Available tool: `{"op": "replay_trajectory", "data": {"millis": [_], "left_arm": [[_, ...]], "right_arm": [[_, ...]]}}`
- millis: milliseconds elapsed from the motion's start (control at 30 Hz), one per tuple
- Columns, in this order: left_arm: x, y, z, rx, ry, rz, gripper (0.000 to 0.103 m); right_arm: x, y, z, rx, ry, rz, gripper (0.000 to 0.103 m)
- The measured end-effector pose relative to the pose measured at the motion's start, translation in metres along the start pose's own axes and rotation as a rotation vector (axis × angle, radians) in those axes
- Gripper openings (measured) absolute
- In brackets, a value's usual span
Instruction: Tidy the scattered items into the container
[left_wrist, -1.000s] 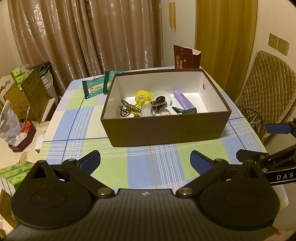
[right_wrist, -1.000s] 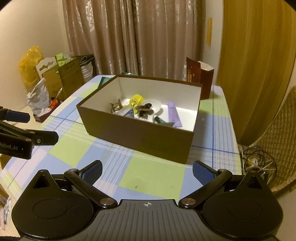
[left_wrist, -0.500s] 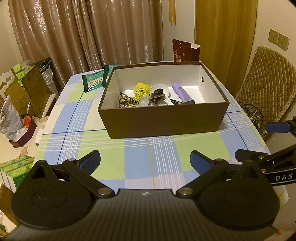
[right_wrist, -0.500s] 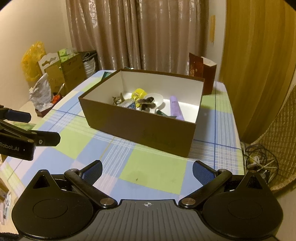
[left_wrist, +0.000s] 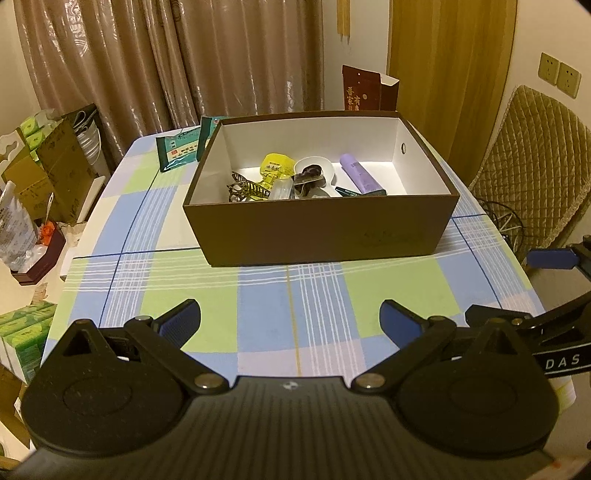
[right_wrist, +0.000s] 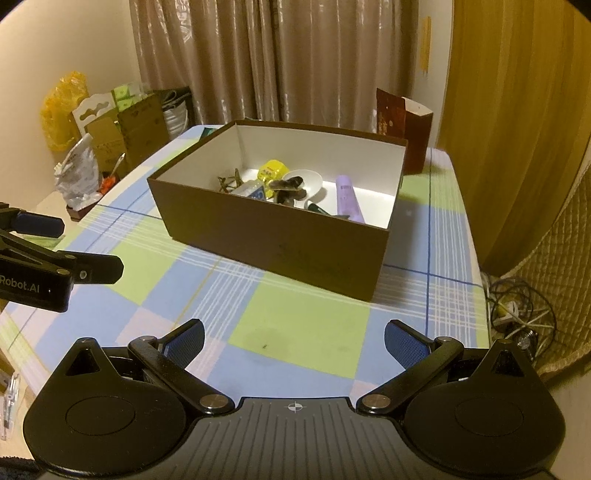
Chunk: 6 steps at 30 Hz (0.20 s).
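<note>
A brown open box (left_wrist: 325, 232) stands mid-table; it also shows in the right wrist view (right_wrist: 273, 243). Inside lie a purple tube (left_wrist: 357, 176), a yellow packet (left_wrist: 275, 168), a white dish (left_wrist: 317, 166), dark hair clips (left_wrist: 245, 188) and other small items. My left gripper (left_wrist: 290, 319) is open and empty, above the near table edge, well short of the box. My right gripper (right_wrist: 293, 338) is open and empty, also back from the box. Each gripper shows at the edge of the other's view.
Green snack packets (left_wrist: 177, 151) lean behind the box's left corner. A dark red carton (left_wrist: 364, 92) stands behind the box. Checked tablecloth (left_wrist: 295, 295) covers the table. A quilted chair (left_wrist: 532, 158) is on the right; cardboard boxes and bags (left_wrist: 48, 173) clutter the floor left.
Both grippers have drawn back and up from the box, so it looks smaller and farther. Both stay open and empty. The box contents have not moved.
</note>
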<state>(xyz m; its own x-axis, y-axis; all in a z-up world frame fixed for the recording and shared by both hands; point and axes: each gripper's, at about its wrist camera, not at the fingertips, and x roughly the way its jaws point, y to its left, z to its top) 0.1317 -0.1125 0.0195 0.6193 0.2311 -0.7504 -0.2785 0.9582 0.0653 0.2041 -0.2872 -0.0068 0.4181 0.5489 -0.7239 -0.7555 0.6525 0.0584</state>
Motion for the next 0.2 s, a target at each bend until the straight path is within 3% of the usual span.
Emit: {"op": "replay_trajectory", "data": {"millis": [200], "left_arm": [[0.0032,0.0011,0.0048,-0.002,-0.011,0.001,0.102]], "right_arm": [[0.0041,-0.0003,0.0023,0.01,0.002,0.001,0.101]]}}
